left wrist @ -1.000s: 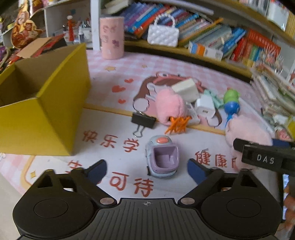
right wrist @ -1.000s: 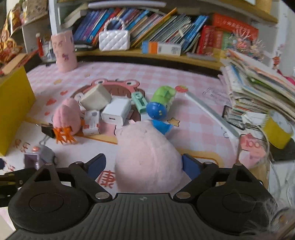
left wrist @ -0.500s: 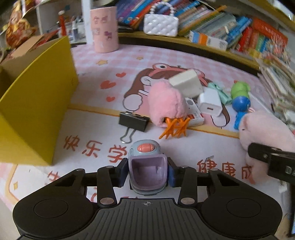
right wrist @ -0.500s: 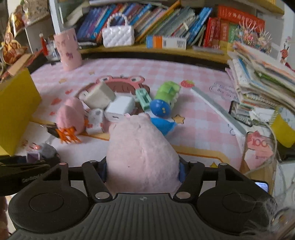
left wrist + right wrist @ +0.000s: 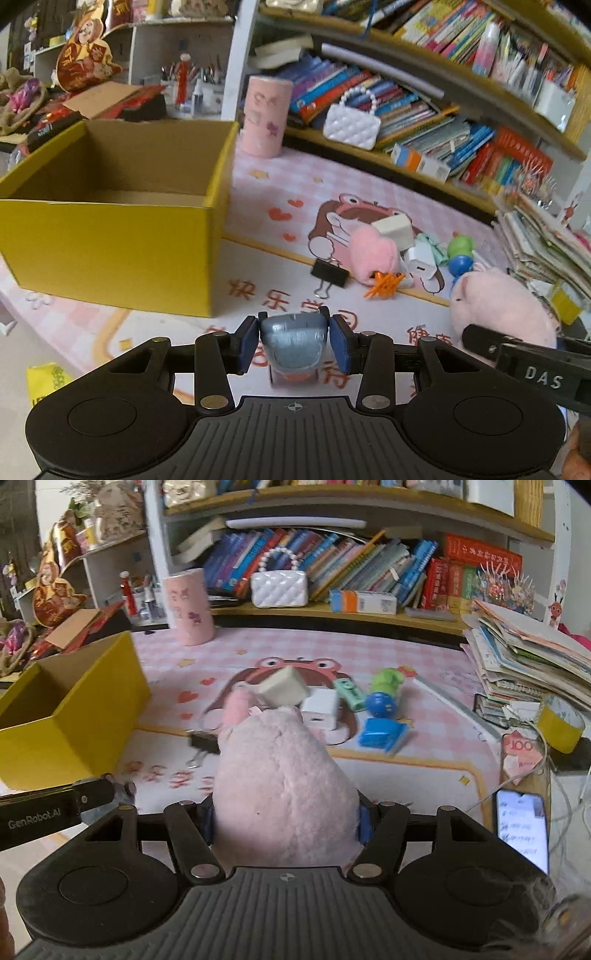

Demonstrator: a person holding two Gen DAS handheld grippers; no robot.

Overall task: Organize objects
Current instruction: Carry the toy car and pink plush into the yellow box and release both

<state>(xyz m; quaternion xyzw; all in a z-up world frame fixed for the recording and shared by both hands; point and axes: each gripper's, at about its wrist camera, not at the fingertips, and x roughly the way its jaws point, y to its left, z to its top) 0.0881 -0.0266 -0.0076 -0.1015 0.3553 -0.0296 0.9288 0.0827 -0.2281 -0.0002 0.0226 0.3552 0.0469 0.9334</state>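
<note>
My left gripper (image 5: 293, 347) is shut on a small grey-purple toy (image 5: 293, 343) and holds it above the mat, right of an open yellow box (image 5: 110, 236). My right gripper (image 5: 286, 819) is shut on a big pink plush (image 5: 284, 790), also lifted; the plush shows in the left wrist view (image 5: 498, 306). On the mat lie a small pink plush (image 5: 373, 254), a black binder clip (image 5: 328, 275), an orange clip (image 5: 384, 284), white chargers (image 5: 321, 709), a green and blue toy (image 5: 384, 694) and a blue object (image 5: 384, 734).
A pink cylinder (image 5: 188, 609) and a white handbag (image 5: 279, 587) stand at the back by the bookshelf. A stack of papers (image 5: 528, 661), a yellow tape roll (image 5: 559, 723) and a phone (image 5: 521, 827) lie to the right. The yellow box also shows in the right wrist view (image 5: 74, 716).
Both grippers closed on their objects and lifted them: the left on the grey-purple toy, the right on the big pink plush. The left view now faces the yellow box.
</note>
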